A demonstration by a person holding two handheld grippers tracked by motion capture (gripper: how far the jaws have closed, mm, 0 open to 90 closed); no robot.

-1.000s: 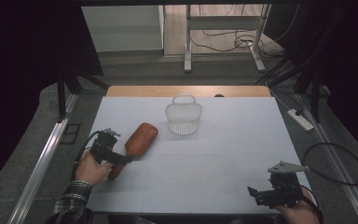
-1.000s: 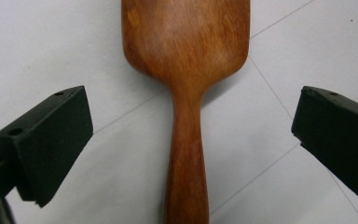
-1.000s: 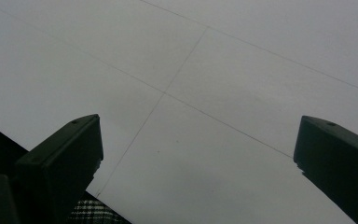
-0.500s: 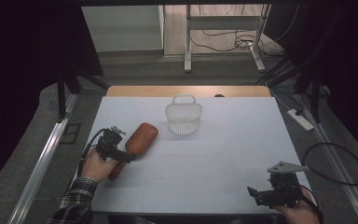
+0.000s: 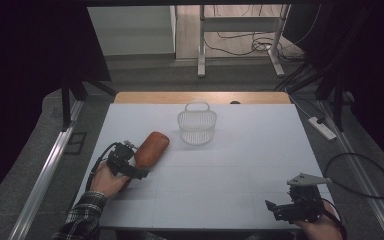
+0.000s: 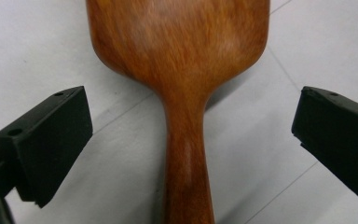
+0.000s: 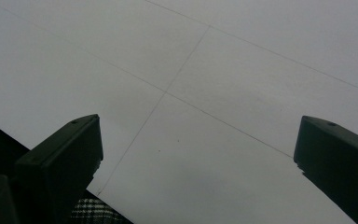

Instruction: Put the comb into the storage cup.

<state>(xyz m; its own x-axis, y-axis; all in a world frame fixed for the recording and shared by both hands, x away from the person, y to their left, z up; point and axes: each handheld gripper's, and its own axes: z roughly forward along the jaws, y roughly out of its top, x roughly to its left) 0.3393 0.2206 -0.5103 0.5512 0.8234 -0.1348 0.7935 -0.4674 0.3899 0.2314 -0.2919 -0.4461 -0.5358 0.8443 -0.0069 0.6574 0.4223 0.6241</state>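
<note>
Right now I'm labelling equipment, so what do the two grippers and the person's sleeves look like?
Both grippers are black, each with two blocky black fingers. The left gripper trails a black cable. The right gripper carries a grey three-cornered plate on top. The left sleeve is a dark-and-light plaid; plaid cloth also shows at the bottom of the right gripper view.

i count one wooden paddle brush [image 5: 150, 147] lying between my left gripper [image 5: 139, 172] jaws, one white wire basket [image 5: 196, 125] well beyond it, and two grippers, the right gripper [image 5: 276, 210] included.
</note>
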